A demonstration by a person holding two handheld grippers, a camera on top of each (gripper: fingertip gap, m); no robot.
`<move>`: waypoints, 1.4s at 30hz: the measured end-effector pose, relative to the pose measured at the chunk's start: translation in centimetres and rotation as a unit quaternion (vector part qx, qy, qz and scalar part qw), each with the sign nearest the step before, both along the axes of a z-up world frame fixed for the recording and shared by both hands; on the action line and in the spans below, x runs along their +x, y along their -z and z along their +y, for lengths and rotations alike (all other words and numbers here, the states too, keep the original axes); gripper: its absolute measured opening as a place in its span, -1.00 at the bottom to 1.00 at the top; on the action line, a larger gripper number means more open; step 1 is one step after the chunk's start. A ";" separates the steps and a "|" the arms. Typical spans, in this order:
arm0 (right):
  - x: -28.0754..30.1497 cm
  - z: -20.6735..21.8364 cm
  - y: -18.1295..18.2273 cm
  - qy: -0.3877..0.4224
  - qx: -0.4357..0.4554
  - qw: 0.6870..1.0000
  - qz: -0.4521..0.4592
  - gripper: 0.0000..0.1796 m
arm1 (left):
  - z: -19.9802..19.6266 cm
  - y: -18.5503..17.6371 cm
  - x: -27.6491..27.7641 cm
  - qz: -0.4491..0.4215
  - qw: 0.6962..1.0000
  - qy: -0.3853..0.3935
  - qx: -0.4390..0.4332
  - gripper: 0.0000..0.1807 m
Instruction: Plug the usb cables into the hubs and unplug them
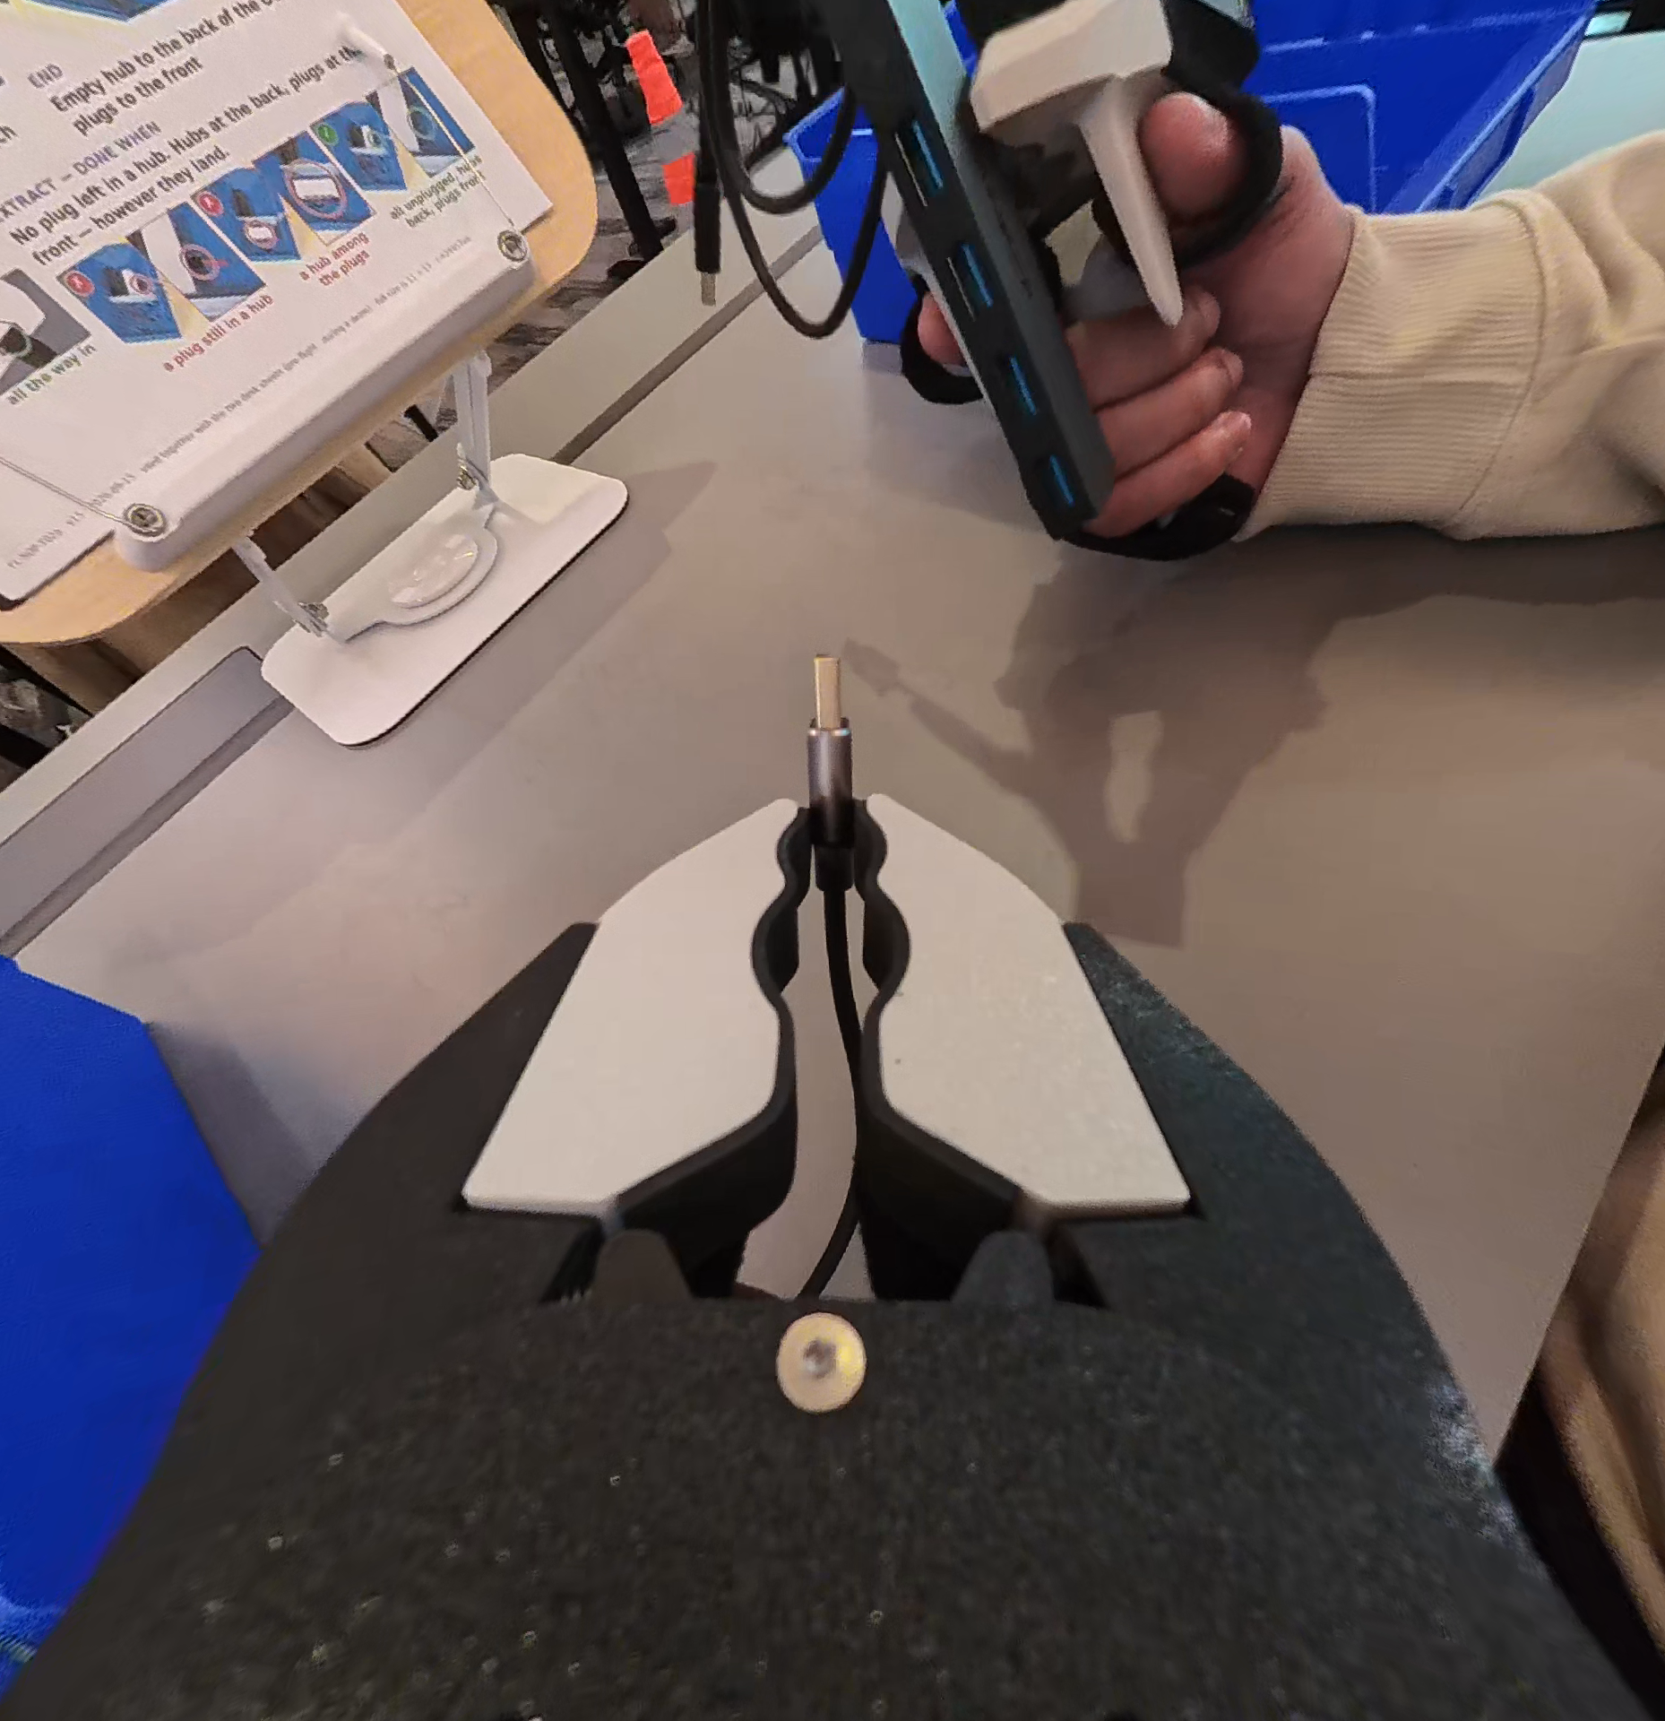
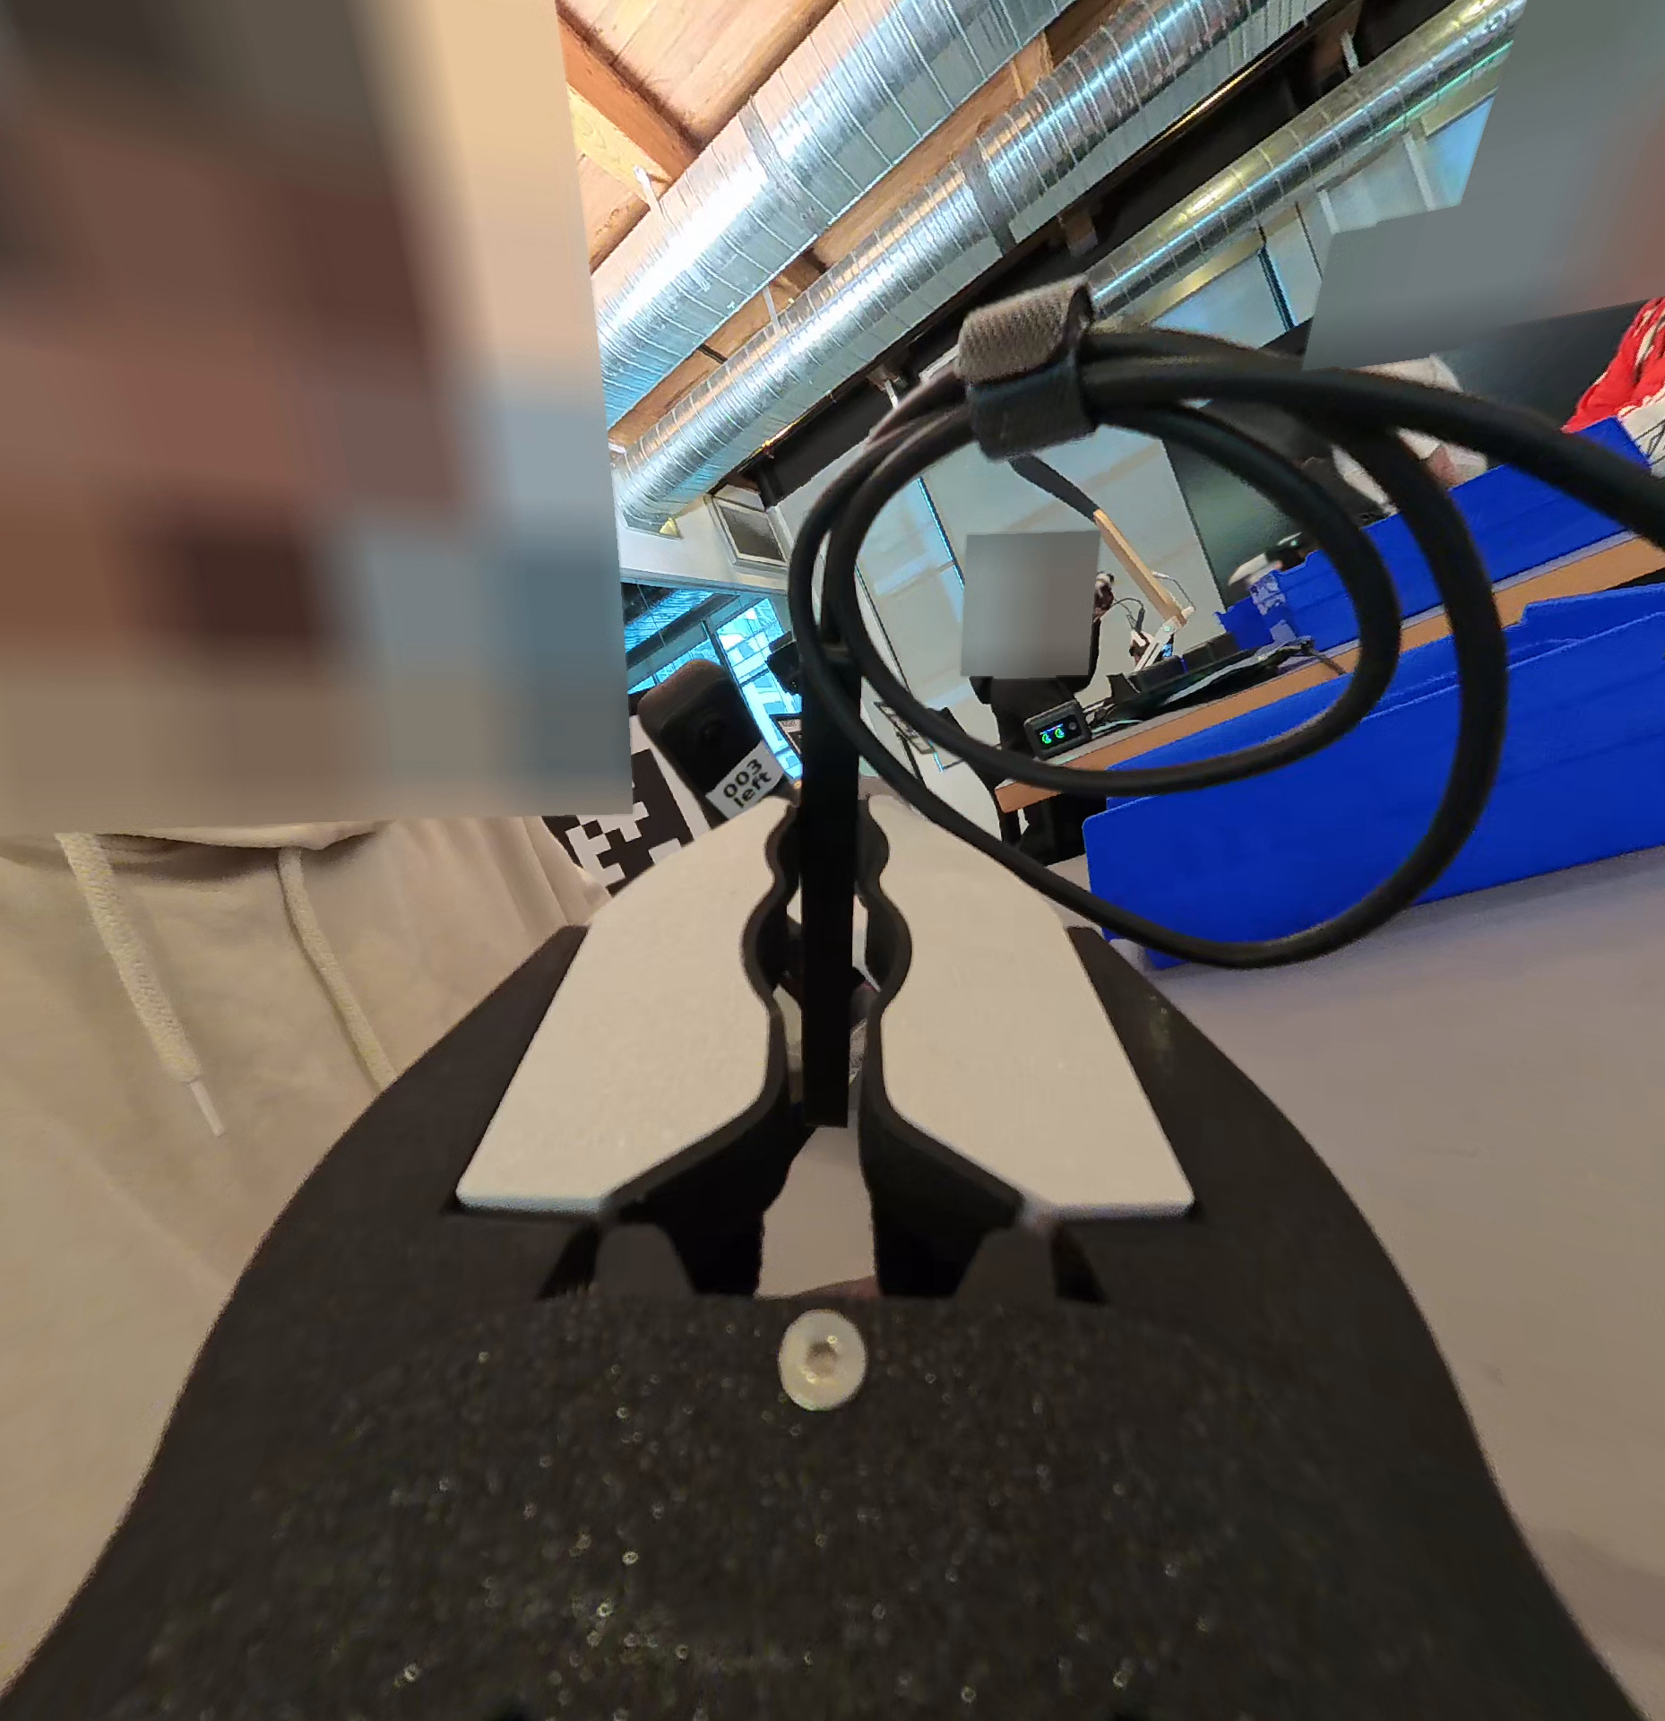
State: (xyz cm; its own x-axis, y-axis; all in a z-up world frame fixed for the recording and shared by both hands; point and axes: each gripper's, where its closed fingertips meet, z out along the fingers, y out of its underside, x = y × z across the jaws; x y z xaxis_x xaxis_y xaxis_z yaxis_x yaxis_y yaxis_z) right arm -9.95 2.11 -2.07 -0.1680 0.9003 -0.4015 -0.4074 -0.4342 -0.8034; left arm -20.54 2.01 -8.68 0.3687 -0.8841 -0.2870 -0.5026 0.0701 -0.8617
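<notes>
Left gripper clamped on USB plug, tip pointing far over grey table. Right gripper clenched around hub, raised far right, ports facing left.

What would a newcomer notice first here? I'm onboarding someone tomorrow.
Probably the metal USB plug, pinched at the tips of the left tongs above the grey table. Next, up right, the right tongs clamp a dark hub with blue ports, its cable looped.
</notes>
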 end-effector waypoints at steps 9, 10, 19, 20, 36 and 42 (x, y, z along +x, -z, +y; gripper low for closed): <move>-0.3 0.1 0.4 0.004 -0.001 1.000 -0.016 -0.88 | -0.4 0.3 0.3 0.007 1.000 0.020 -0.017 -0.91; -0.4 0.2 0.5 0.006 -0.002 1.000 -0.019 -0.88 | -0.3 0.7 0.3 0.019 1.000 0.018 -0.012 -0.91; -0.7 0.3 0.8 0.015 -0.001 0.999 -0.039 -0.89 | 2.3 7.7 -0.8 0.237 0.967 -0.049 0.081 -0.91; -0.8 0.2 0.8 0.014 0.000 0.999 -0.040 -0.89 | 2.3 8.2 -0.7 0.240 0.966 -0.049 0.078 -0.91; -1.4 -0.1 1.0 0.021 0.017 0.997 -0.073 -0.88 | -3.4 2.0 1.6 0.000 0.957 0.137 -0.254 -0.91; -1.5 0.0 1.2 0.023 0.014 0.997 -0.078 -0.88 | -5.8 1.8 0.1 0.011 0.835 0.253 -0.489 -0.91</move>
State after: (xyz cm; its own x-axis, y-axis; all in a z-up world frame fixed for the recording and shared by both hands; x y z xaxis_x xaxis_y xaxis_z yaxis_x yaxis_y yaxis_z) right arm -11.43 2.09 -3.29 -0.0641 0.9171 -0.3934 -0.2953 -0.3940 -0.8704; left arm -20.42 -3.81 -10.46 -0.1193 -0.7405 0.6614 -0.6380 -0.4533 -0.6225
